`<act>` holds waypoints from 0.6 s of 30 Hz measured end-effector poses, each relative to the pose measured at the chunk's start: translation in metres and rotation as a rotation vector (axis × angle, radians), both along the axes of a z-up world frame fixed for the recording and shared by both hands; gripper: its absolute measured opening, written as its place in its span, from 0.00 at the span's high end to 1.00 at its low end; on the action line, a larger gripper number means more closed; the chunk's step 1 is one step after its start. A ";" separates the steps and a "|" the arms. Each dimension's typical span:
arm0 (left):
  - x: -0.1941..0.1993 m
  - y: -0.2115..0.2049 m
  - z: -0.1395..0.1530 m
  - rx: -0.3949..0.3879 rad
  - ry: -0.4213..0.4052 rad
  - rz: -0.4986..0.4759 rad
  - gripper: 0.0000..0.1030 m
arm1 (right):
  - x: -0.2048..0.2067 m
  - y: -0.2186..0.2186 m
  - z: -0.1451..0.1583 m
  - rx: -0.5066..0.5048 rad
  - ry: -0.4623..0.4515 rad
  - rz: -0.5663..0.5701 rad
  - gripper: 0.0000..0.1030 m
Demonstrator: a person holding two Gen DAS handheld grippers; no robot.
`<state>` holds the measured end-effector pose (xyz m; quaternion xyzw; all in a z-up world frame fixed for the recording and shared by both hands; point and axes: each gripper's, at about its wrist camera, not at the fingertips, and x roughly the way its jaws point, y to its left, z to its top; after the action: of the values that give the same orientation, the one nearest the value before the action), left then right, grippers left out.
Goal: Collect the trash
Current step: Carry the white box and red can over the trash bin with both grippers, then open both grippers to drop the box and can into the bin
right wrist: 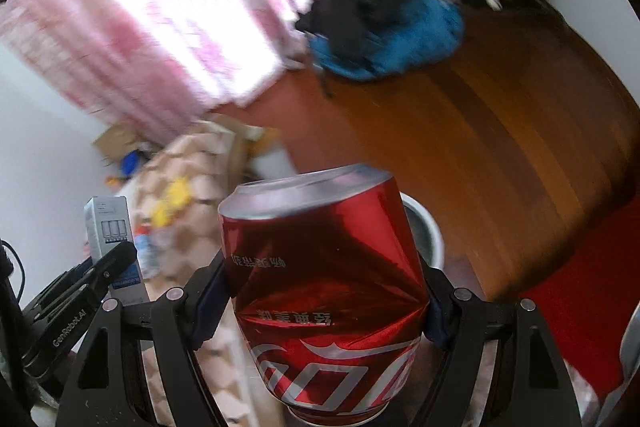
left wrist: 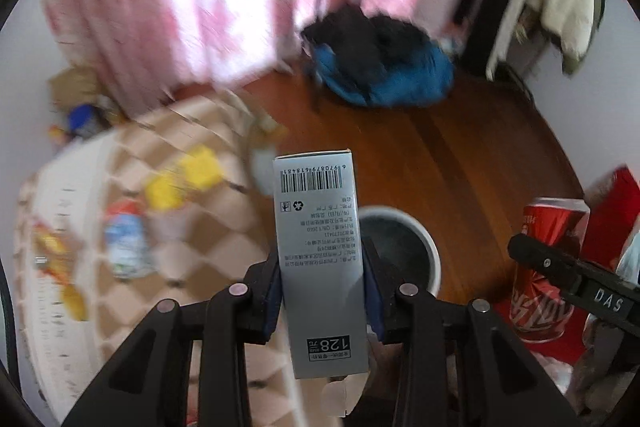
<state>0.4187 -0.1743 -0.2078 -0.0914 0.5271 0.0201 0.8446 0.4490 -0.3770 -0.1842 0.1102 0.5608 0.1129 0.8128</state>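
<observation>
Above the white bin (left wrist: 420,239), left hand-held gripper (left wrist: 324,291) clamps a grey carton (left wrist: 320,247); right hand-held gripper (right wrist: 326,303) grips a dented can (right wrist: 324,287).

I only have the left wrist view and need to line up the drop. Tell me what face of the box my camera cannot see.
Observer: From the right wrist view, the grey box shows a side face printed with three small upright shapes in a row.
Operator: Report the can's condition beyond the side facing me.
Observer: The red can is crumpled inward at mid-height, right where the right gripper clamps it.
Operator: Say where the bin sits from that side.
Observer: The white-rimmed bin lies directly behind the can, mostly hidden by it.
</observation>
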 end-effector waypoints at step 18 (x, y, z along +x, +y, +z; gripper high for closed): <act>0.092 -0.057 -0.173 -0.144 0.348 -0.058 0.25 | 0.063 -0.072 -0.246 -0.038 0.373 -0.085 0.22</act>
<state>0.5107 -0.2310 -0.3803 -0.1316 0.6678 -0.0267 0.7321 0.5120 -0.4486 -0.4303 0.1374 0.6987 0.0453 0.7007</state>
